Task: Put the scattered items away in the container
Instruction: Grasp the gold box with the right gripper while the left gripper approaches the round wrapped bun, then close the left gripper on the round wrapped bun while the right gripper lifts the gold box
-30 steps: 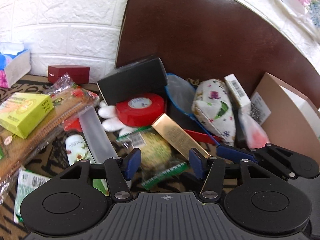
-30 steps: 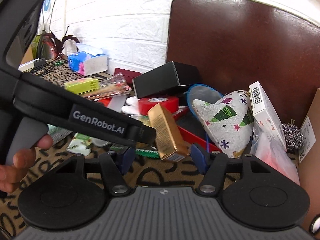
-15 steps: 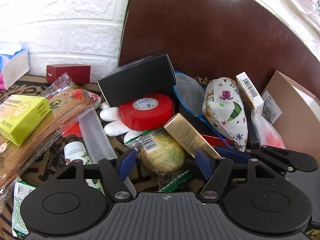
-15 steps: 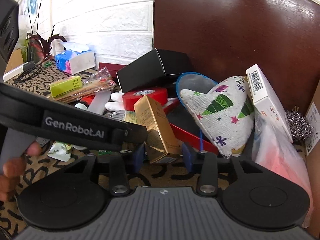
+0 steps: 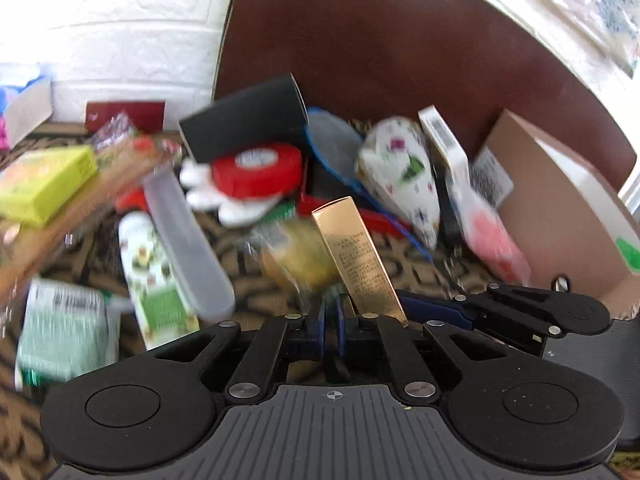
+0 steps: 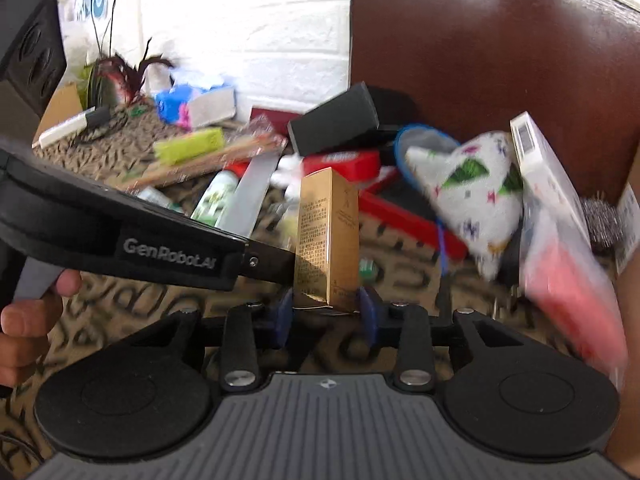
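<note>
Two views, both smeared by motion.

Left wrist first. Shows the left hand-held gripper with pads drawn almost together, apparently pinching the wrapper edge of the pack; too blurred to be sure of the pinch. Puts that pack in front of the tape, toward the camera and a little right. Shows too the box, gold, just right of the pack, long axis sloping up and away from the right hand-held gripper at its foot. Places the carton, judged to be the container, well right of the tape. Nearer to it, by this reading: the right hand.

Against a second ago: jaws then wide apart astride the pack, just been closing since; box then lying aslant in the pile in front of the tape, now raised on end.

Right wrist next. Finds the right hand-held gripper clamped on the lower end of the box, pads on two opposite sides, long axis upright and straight ahead. Has the tape behind the box, with the left hand-held gripper's body crossing in from the left, fingertips hidden behind the box. Catches only a brown sliver at the far right edge, probably the carton. Calls, most likely, for a swing rightward from the tape.

Against a second ago: jaws then open short of the box, just been closing onto it; box then leaning on the pile, now upright in the grip.
</note>
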The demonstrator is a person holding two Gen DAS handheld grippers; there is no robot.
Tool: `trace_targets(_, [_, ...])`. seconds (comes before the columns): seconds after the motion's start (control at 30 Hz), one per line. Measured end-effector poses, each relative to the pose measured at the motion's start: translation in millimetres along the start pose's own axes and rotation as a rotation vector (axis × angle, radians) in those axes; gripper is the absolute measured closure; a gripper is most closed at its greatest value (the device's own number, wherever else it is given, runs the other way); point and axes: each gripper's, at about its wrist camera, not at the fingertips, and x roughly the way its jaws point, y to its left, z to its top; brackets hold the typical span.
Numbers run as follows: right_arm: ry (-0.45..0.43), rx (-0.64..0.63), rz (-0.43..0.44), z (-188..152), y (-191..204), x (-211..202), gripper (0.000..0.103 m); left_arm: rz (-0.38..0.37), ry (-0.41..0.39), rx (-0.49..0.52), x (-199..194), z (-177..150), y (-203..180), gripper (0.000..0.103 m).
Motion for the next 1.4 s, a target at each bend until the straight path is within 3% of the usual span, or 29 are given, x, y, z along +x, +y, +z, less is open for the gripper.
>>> trace_targets(0.17, [-0.002,0.039,0.007,-22.1,3.2,-30.5,0.063,0.006,0.001,0.030,-14.9,-24.7,-12.6,0.076])
trace_targets(0.2, [-0.001,0.041,-0.011,-25.9,2.7,-36.9,0.064,0.023,-0.012,0.038,-17.3,-25.4,-13.9,0.069])
trace_targets(0.23, [-0.002,0.045,-0.030,-28.9,1.6,-42.4,0.073,0.038,-0.026,0.041,-19.9,-24.9,-14.2,0.064])
trace_targets(0.27, [-0.003,0.049,-0.048,-31.6,0.1,-47.2,0.074,0.048,-0.039,0.034,-22.5,-23.0,-13.1,0.056])
trace_targets(0.37, [0.000,0.087,-0.084,-39.7,-8.7,-59.8,0.074,0.065,-0.078,0.011,-25.2,-10.4,-9.2,0.048])
trace_targets(0.47, [0.013,0.097,-0.095,-44.4,-12.6,-65.0,0.072,0.099,-0.106,0.007,-18.7,5.6,-10.1,0.029])
trace_targets(0.5, [0.009,0.102,-0.102,-45.2,-13.1,-65.7,0.068,0.109,-0.110,0.004,-14.6,11.2,-10.9,0.027])
trace_targets(0.67, [0.001,0.122,-0.095,-46.7,-14.1,-65.6,0.055,0.128,-0.088,0.015,14.8,32.4,-19.0,0.026])
trace_targets(0.97, [-0.006,0.121,-0.094,-44.1,-17.1,-60.4,0.052,0.184,-0.073,0.061,41.8,35.9,-22.4,0.029])
trace_targets(1.07, [-0.013,0.108,-0.087,-38.8,-16.0,-55.2,0.052,0.187,-0.071,0.092,40.0,35.5,-24.6,0.049])
trace_targets(1.1, [-0.016,0.102,-0.084,-36.7,-15.4,-52.8,0.052,0.183,-0.069,0.099,39.6,36.0,-25.8,0.050])
trace_targets(1.23, [-0.016,0.078,-0.074,-28.4,-11.7,-43.0,0.052,0.192,-0.073,0.111,43.0,36.8,-27.8,0.046])
trace_targets(1.4, [-0.010,0.060,-0.068,-23.2,-7.8,-34.3,0.052,0.219,-0.074,0.141,51.1,37.4,-29.2,0.027])
